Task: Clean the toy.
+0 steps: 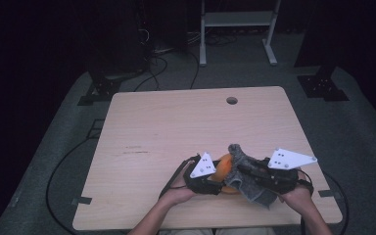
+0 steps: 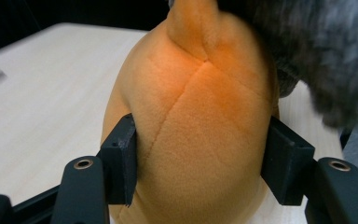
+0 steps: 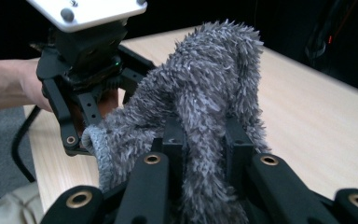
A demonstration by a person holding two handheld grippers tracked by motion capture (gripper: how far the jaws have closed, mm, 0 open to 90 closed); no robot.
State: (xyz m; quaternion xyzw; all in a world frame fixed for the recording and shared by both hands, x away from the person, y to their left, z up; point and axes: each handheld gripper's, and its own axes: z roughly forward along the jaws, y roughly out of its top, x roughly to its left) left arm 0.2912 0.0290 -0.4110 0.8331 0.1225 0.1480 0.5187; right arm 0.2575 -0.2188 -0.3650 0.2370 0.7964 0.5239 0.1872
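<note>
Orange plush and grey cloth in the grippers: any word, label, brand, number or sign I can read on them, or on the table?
None can be read.
orange plush toy: bare fabric and seams, no tag showing.
grey shaggy cloth: no label showing.
table: faint dark scuffs, not writing.
white plates on the left gripper and right gripper: screw holes, no print.

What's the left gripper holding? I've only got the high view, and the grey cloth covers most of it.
Observer: An orange plush toy; the left gripper has a jaw pressed into each of its sides.
Operator: And the right one?
Observer: The right gripper is shut on a fold of the grey shaggy cloth.
Operator: Does the cloth touch the toy?
Observer: Yes, in the left gripper view it drapes over the toy's upper right.
</note>
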